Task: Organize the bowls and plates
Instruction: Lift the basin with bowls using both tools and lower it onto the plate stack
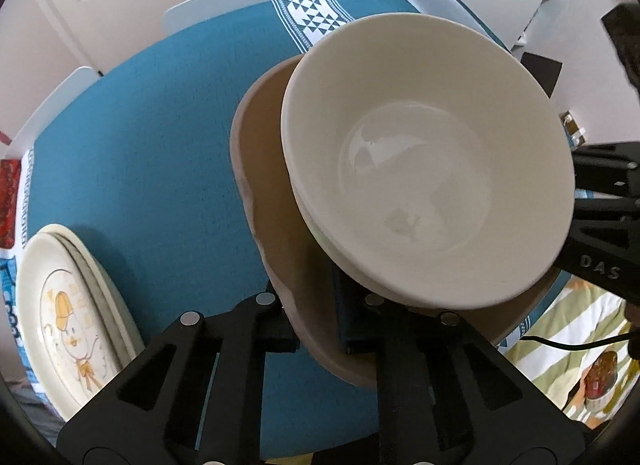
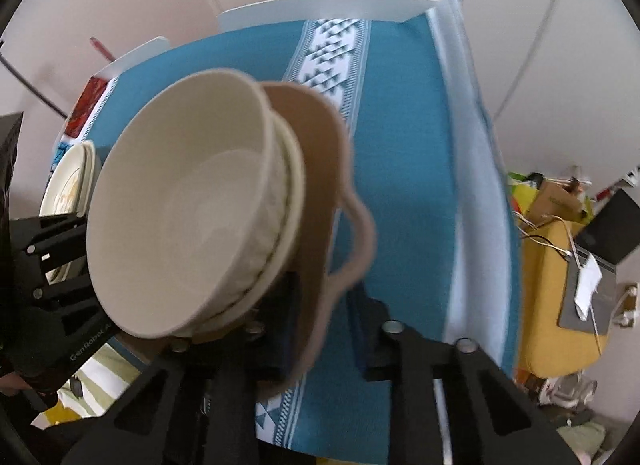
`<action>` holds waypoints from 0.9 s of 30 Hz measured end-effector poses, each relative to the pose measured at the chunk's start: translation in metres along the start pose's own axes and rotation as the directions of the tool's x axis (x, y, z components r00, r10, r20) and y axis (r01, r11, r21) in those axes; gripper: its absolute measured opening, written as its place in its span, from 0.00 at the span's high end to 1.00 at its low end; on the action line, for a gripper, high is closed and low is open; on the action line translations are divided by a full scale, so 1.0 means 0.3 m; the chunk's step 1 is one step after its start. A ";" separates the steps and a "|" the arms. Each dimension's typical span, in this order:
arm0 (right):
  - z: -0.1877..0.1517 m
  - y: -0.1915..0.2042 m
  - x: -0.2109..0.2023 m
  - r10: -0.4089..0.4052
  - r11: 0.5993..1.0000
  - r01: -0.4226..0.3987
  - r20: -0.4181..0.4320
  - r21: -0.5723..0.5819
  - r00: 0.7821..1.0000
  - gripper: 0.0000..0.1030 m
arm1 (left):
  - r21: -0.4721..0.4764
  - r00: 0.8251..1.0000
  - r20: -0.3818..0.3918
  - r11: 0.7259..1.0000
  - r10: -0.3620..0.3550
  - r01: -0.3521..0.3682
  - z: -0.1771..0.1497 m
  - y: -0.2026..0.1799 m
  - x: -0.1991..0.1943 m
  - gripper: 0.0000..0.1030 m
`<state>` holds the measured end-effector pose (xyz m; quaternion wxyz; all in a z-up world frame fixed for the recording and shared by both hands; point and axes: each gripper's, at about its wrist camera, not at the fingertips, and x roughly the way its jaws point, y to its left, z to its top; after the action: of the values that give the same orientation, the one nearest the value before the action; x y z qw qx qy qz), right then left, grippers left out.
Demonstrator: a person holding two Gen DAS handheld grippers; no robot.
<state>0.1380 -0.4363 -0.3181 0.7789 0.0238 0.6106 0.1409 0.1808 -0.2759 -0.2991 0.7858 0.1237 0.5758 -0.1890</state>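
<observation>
Cream bowls (image 1: 428, 161) in tan dish (image 1: 260, 145), both grippers' fingers clamping its rim, teal tablecloth (image 1: 152, 145), white doors.

Opposing close wrist views, shared bowl stack (image 1: 424, 161) (image 2: 180, 217)

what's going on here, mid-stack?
Both grippers hold the rim of a tan bowl from opposite sides, the left gripper near its camera and the right gripper likewise. Cream bowls sit nested inside it, tilted. The stack is over the teal tablecloth; whether it touches the cloth isn't clear. A pile of plates rests at the table's left edge.
</observation>
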 end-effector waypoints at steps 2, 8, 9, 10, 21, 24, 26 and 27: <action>-0.006 0.003 0.023 0.051 0.999 -0.051 -0.013 0.005 0.999 0.88 | 0.000 1.000 0.007 1.000 0.002 -0.002 -0.002 -0.003 -0.001 0.91; -0.019 0.006 0.002 0.054 0.998 -0.055 0.038 0.020 0.998 0.88 | 0.004 0.999 0.025 1.000 0.023 -0.024 -0.005 -0.013 -0.014 0.91; -0.021 0.009 -0.004 0.052 0.998 -0.053 0.046 0.014 0.998 0.88 | 0.002 0.999 0.031 1.000 0.025 -0.025 -0.005 -0.012 -0.017 0.91; -0.022 0.010 -0.008 0.051 0.999 -0.052 0.054 0.008 0.997 0.88 | -0.001 0.999 0.036 1.000 0.027 -0.027 -0.004 -0.010 -0.021 0.91; 0.025 0.064 -0.097 0.039 0.998 -0.034 0.104 -0.050 0.994 0.88 | -0.032 0.992 0.105 0.997 0.068 -0.065 0.025 0.011 -0.156 0.92; 0.050 0.101 -0.149 0.034 0.996 -0.024 0.124 -0.083 0.992 0.88 | -0.055 0.988 0.130 0.996 0.081 -0.074 0.031 0.037 -0.228 0.92; 0.070 0.138 -0.184 0.031 0.994 -0.016 0.139 -0.108 0.990 0.88 | -0.070 0.984 0.152 0.994 0.091 -0.081 0.031 0.054 -0.271 0.92; 0.078 0.155 -0.203 0.031 0.992 -0.013 0.147 -0.122 0.989 0.88 | -0.079 0.981 0.164 0.993 0.099 -0.087 0.027 0.068 -0.300 0.92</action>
<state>0.1385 -0.4037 -0.2449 0.8207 -0.0061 0.5409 0.1840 0.1728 -0.2471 -0.2116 0.8434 0.1058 0.5076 -0.1412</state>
